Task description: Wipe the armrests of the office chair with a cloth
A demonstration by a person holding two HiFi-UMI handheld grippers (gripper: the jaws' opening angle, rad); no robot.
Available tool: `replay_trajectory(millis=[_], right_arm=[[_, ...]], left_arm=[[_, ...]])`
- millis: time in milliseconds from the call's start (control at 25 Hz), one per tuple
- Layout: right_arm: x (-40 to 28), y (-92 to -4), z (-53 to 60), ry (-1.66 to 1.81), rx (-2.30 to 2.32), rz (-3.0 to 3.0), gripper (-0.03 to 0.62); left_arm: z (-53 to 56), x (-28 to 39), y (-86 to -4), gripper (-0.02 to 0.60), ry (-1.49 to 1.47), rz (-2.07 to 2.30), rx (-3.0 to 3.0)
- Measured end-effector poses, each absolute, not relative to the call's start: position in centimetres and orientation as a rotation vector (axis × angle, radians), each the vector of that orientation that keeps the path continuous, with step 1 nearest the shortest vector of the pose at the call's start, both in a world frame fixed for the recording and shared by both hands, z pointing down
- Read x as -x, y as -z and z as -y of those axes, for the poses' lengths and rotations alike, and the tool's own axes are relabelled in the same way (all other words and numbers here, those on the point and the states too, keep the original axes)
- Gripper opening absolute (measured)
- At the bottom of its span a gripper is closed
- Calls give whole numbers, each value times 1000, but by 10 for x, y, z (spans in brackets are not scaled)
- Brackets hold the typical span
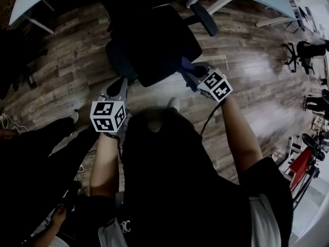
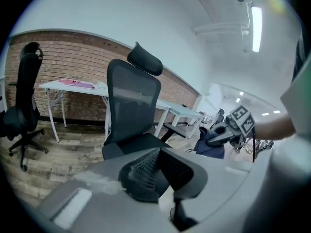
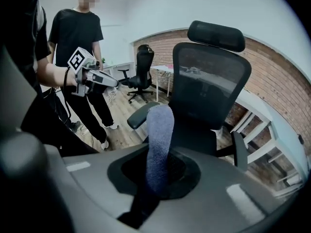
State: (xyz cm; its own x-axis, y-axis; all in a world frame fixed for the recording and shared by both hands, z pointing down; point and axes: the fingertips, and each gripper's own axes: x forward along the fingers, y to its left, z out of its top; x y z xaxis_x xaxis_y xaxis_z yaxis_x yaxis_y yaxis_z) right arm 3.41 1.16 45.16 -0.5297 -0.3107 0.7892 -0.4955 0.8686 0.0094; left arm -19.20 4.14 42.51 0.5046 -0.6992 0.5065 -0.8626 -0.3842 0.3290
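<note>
Standing on the wood-plank floor (image 1: 247, 76), the black office chair (image 1: 154, 45) is seen with a mesh back and rounded, padded armrests (image 3: 143, 114). A fuzzy blue cloth (image 3: 159, 144) is pinched upright between the jaws of the right hand-held gripper (image 1: 191, 72), near the seat's edge and apart from both armrests. The left hand-held gripper (image 2: 160, 171) is held closed on nothing.

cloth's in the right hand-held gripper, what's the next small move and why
Probably ease the right hand-held gripper forward until the blue cloth lands on the armrest seen just behind it. The cloth is clamped upright in the jaws, but it looks short of the office chair, so no wiping can begin.
</note>
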Motion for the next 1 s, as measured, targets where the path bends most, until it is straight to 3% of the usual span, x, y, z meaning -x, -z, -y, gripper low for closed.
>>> replay_trajectory(millis=[520, 1000], right_arm=[[-199, -474, 32, -328, -580, 2205, 34], [-224, -525, 96, -256, -501, 2088, 35]], left_arm=[[-1, 2, -414, 6, -335, 1353, -2144], [22, -43, -437, 5, -292, 1362, -2090]])
